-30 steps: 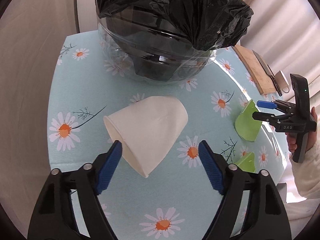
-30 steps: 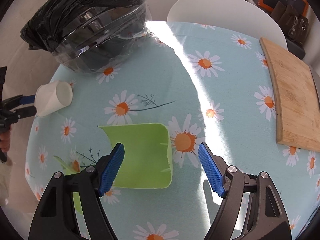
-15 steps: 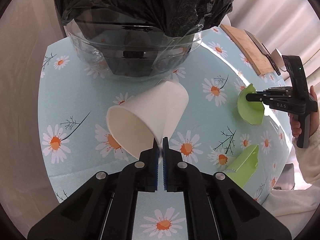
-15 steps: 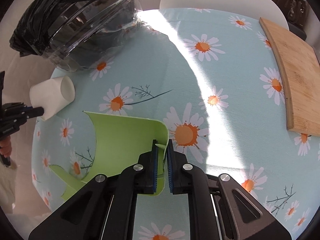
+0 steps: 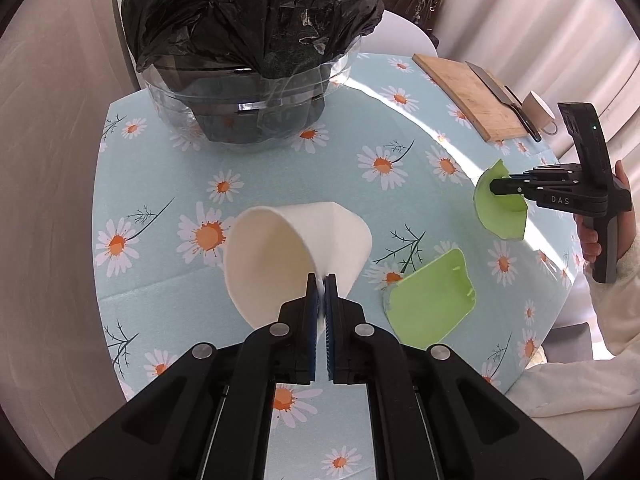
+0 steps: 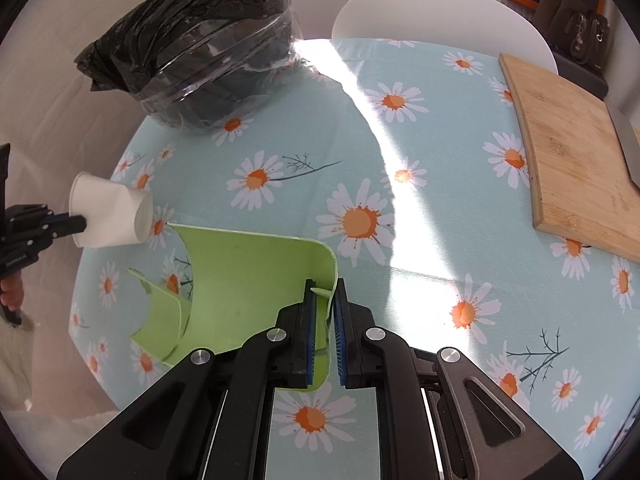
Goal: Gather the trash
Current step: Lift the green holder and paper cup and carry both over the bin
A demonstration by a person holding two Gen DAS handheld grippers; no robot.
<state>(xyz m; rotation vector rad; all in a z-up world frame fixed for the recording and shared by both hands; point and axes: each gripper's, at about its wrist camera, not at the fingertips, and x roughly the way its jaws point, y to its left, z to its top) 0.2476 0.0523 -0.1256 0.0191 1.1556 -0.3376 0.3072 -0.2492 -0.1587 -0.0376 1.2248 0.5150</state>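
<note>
Black right gripper [image 5: 494, 189] reads "DAS" (white lettering).

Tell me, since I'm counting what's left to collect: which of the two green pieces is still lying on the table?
The flatter green plastic piece nearest the white paper cup; the curved green piece is clamped in the right gripper.

Right tongs [image 6: 324, 292] clamping green cup piece [image 6: 256, 276], daisy tablecloth [image 6: 400, 208]
</note>
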